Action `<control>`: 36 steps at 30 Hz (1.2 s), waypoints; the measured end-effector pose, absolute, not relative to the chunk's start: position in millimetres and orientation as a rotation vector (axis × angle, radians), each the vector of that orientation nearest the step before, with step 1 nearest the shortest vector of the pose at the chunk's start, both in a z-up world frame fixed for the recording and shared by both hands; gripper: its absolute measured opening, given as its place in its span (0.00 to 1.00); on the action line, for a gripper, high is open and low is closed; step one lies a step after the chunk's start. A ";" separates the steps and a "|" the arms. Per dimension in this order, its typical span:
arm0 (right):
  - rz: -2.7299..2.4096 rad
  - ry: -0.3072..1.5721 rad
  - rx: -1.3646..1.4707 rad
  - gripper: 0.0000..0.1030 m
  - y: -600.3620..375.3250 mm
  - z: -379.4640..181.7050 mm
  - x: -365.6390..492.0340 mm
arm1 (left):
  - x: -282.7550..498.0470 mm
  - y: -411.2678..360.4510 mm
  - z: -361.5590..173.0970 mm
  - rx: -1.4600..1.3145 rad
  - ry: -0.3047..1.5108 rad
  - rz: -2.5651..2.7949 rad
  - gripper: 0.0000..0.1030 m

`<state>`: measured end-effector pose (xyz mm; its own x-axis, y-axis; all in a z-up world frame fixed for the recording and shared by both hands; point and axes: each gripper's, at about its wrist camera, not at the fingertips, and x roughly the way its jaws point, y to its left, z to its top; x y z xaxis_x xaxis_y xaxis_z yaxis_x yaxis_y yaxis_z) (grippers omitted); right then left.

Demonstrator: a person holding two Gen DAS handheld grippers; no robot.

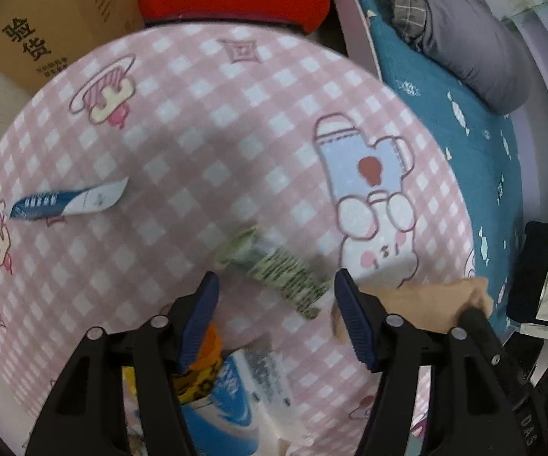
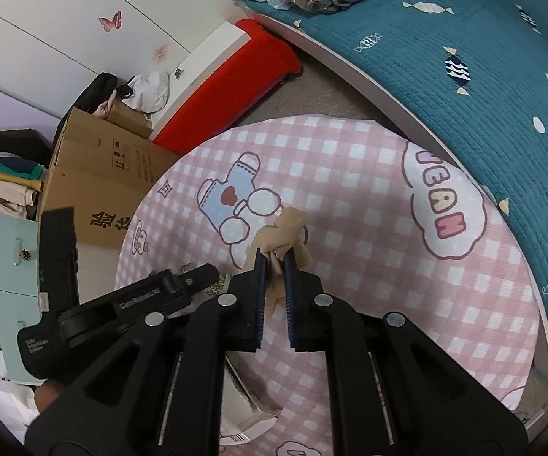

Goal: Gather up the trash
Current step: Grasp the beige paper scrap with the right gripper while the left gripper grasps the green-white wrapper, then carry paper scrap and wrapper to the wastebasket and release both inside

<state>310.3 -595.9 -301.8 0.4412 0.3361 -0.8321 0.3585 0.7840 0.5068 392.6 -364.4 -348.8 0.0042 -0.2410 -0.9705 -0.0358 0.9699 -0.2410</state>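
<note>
Presently, in the left wrist view, the left gripper [image 1: 275, 285] is held spread wide above a green wrapper [image 1: 274, 268] on the pink checked mat [image 1: 197, 121]; a blue-and-white packet [image 1: 70, 199] lies well apart to the left. In the right wrist view, the right gripper [image 2: 274, 262] is clenched on a crumpled tan paper [image 2: 283, 233], just over the mat. Pickup appears under way; next, the left jaws would likely be lowered around the green wrapper and closed.
</note>
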 end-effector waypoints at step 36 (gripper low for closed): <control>0.569 1.197 0.355 0.09 -162.2 -225.7 276.3 | 250.5 69.2 -265.9 -0.531 1.325 0.151 0.08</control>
<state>276.3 -162.2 -225.7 0.2511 0.5879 -0.7690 -0.2253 0.8081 0.5443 250.5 69.2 -265.9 0.2536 -0.1909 -0.9483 -0.3993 0.8722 -0.2824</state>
